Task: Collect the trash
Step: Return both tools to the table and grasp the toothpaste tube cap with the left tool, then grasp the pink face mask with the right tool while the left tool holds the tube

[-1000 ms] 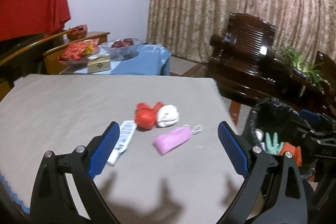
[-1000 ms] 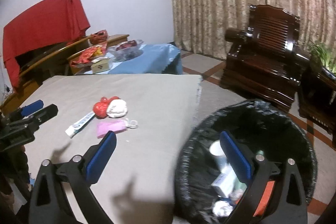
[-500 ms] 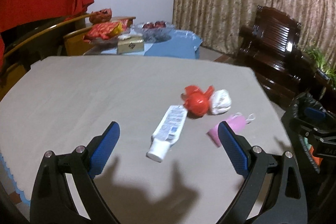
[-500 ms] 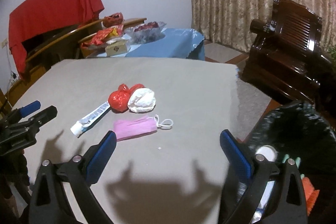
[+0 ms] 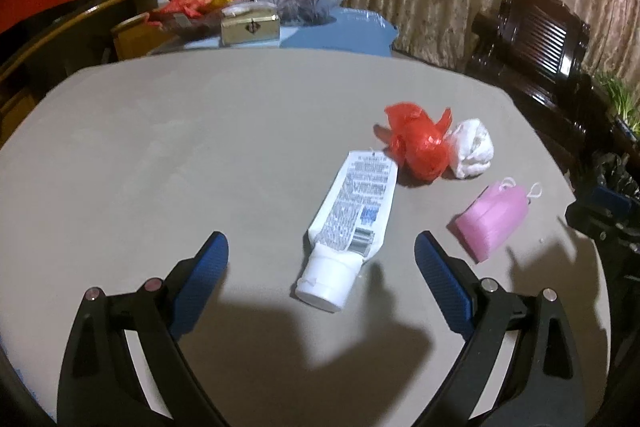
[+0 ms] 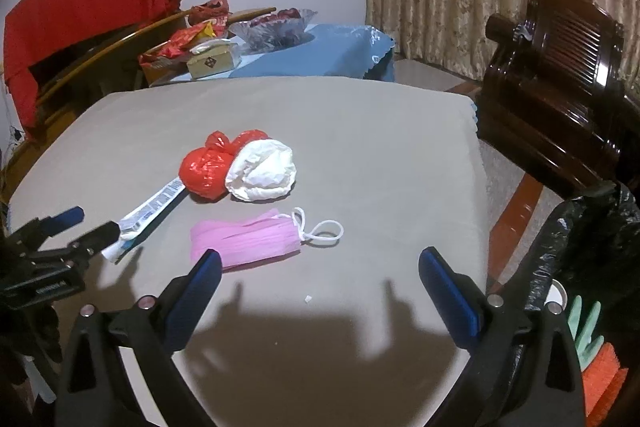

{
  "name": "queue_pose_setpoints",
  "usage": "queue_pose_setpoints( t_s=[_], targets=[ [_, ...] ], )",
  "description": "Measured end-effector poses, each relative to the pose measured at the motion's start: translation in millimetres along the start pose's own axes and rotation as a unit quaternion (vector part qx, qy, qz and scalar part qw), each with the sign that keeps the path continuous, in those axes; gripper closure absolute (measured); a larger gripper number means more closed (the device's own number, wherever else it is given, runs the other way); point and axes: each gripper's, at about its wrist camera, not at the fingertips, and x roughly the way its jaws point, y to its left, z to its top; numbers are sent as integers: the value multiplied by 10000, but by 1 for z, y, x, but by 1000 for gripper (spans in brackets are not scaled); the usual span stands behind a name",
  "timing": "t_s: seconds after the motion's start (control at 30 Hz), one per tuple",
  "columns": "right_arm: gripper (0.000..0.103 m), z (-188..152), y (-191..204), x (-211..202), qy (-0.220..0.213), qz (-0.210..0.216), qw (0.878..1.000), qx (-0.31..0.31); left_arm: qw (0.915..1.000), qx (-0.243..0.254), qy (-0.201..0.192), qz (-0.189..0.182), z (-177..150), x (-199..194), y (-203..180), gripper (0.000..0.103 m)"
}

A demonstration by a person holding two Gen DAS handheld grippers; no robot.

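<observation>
On the grey tablecloth [image 5: 200, 147] lie a white tube [image 5: 352, 211], a knotted red plastic bag [image 5: 420, 147], a crumpled white bag [image 5: 472, 147] and a folded pink face mask [image 5: 492, 219]. My left gripper [image 5: 321, 243] hovers low over the tube's capped end; the cap lies between its blue pads [image 5: 204, 275], which stand wide apart, are closing and touch nothing. My right gripper [image 6: 320, 258] is open over bare cloth, with the pink mask [image 6: 248, 239] just beyond its left finger. The red bag [image 6: 204, 171], white bag [image 6: 264, 171] and tube [image 6: 156, 207] lie farther off.
A black-lined trash bin [image 6: 580, 239] with rubbish inside stands at the table's right edge. A dark wooden armchair [image 6: 560, 87] is behind it. A blue-covered side table [image 6: 320, 55] with a box and snacks stands beyond the far edge. My left gripper [image 6: 60, 239] shows at the left.
Both grippers have swung left from the bin and come down over the table. The tube now sits between the left jaws, and the mask is close in front of the right gripper.
</observation>
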Motion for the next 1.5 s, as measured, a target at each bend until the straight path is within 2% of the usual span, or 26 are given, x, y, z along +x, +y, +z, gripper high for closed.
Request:
queue_pose_setpoints(
  t_s=[0.03, 0.3, 0.37, 0.4, 0.53, 0.83, 1.23, 1.33, 1.37, 1.43, 1.47, 1.5],
  targets=[
    [6, 0, 0, 2, 18, 2, 10000, -1, 10000, 1, 50, -21, -1, 3, 0, 21],
    [6, 0, 4, 13, 101, 28, 9999, -49, 9988, -106, 409, -233, -7, 22, 3, 42],
    [6, 2, 6, 16, 112, 40, 9999, -57, 9987, -86, 409, -276, -5, 22, 0, 53],
    [6, 2, 6, 17, 115, 44, 9999, -63, 9987, -59, 411, -311, -5, 22, -1, 65],
    [6, 4, 10, 22, 135, 79, 9998, -96, 9982, -142, 346, -463, -3, 18, -4, 67],
    [6, 8, 17, 42, 275, 110, 9995, -123, 9989, -301, -127, -334, 5, -10, -3, 67],
    [8, 7, 25, 68, 589, 215, 9979, -146, 9994, -259, -185, -127, 13, -13, 3, 67],
    [20, 7, 28, 67, 550, 359, 9977, -184, 9995, -256, -160, -121, 12, -13, 1, 67],
    [27, 8, 29, 66, 541, 406, 9975, -215, 9995, -258, -149, -124, 12, -12, 1, 67],
    [45, 8, 32, 64, 549, 578, 9965, -245, 9995, -252, -135, -141, 11, -13, -3, 67],
    [58, 8, 33, 64, 581, 689, 9956, -241, 9995, -240, -137, -145, 11, -13, -4, 67],
    [65, 9, 34, 63, 602, 754, 9950, -239, 9995, -227, -145, -156, 12, -14, -6, 67]
  ],
)
